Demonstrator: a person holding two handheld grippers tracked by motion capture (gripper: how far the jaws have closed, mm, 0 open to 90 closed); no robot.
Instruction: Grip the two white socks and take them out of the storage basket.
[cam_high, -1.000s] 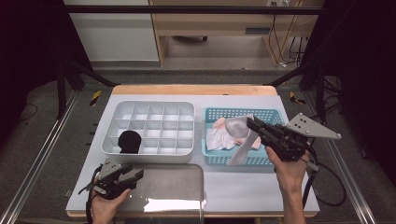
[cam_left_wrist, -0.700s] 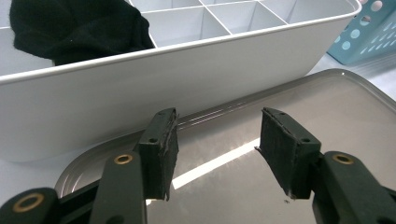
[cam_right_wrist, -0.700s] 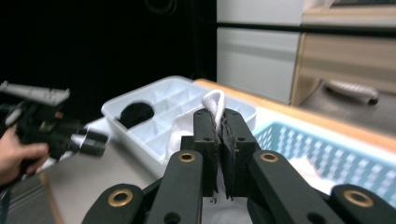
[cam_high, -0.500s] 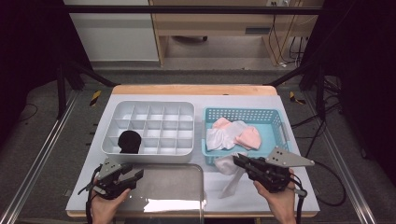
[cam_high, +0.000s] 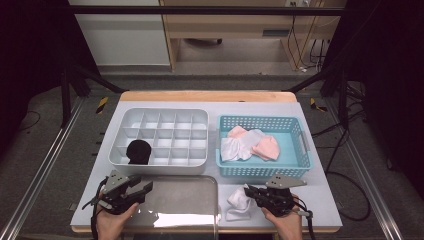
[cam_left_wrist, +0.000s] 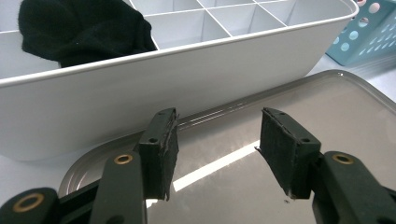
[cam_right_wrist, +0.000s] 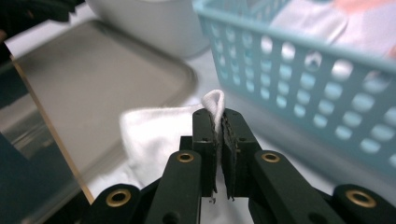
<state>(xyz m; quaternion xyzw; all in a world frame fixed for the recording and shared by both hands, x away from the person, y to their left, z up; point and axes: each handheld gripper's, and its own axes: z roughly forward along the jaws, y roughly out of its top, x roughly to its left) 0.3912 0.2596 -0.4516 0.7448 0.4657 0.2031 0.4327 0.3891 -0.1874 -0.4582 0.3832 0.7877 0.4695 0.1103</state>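
Your right gripper (cam_high: 248, 192) sits low at the near edge of the table, and its two black jaws are pinched tight on a fold of a white sock (cam_high: 235, 201). In the right gripper view a small loop of the sock (cam_right_wrist: 214, 103) pokes up just past the jaw tips, while the rest of the cloth spreads out below and to the left of the jaws, lying on the table surface. It looks as though the sock's far edge just touches the rim of the metal tray, though the blur there makes this hard to confirm.

Directly ahead of that gripper and slightly to its right stands the blue basket (cam_high: 300, 167), its perforated wall (cam_right_wrist: 299, 88) close beyond the jaw tips. Inside it lie more socks, white and pink (cam_high: 250, 145).

Your left gripper (cam_high: 144, 189) rests at the near left corner of the table with its jaws spread wide and nothing between them. Its tips hover over the near left part of the metal tray (cam_high: 185, 200), whose shiny surface (cam_left_wrist: 224, 158) shows between the jaws in the left gripper view. Just beyond the tray rises the wall of the white divided bin (cam_left_wrist: 140, 88). A black sock (cam_left_wrist: 79, 28) sits bunched in one of its near compartments, ahead and to the left of the open jaws.
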